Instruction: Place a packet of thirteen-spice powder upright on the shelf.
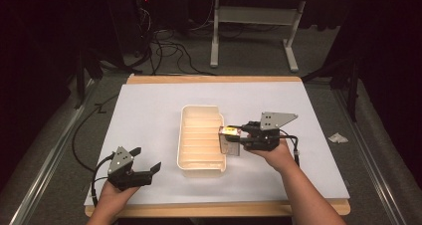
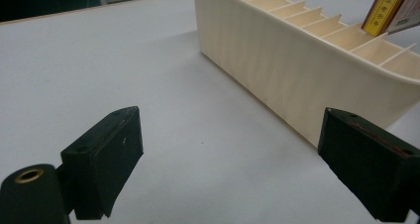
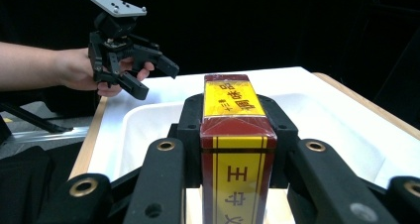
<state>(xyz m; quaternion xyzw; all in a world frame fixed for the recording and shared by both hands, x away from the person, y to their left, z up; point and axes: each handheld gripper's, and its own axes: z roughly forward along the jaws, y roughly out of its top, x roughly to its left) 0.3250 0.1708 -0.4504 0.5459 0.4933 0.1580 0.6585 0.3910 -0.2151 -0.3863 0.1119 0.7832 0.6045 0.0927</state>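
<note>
A cream tray (image 1: 201,158) with several divider slots lies mid-table, its long side running away from me. My right gripper (image 1: 237,137) is shut on a red and yellow box (image 1: 229,140), held upright at the tray's right wall. In the right gripper view the box (image 3: 234,135) stands between the black jaws of the right gripper (image 3: 234,110), above the tray (image 3: 143,122). My left gripper (image 1: 146,158) is open near the front left, apart from the tray. In its own view the left gripper (image 2: 237,159) has nothing between its jaws, with the tray wall (image 2: 267,70) and the box (image 2: 389,8) ahead.
A white mat (image 1: 149,110) covers the wooden table (image 1: 214,79). Cables (image 1: 169,48) and a desk frame (image 1: 254,16) stand on the floor behind. A crumpled scrap (image 1: 338,138) lies on the floor to the right. The left hand and its gripper (image 3: 131,65) face the right camera.
</note>
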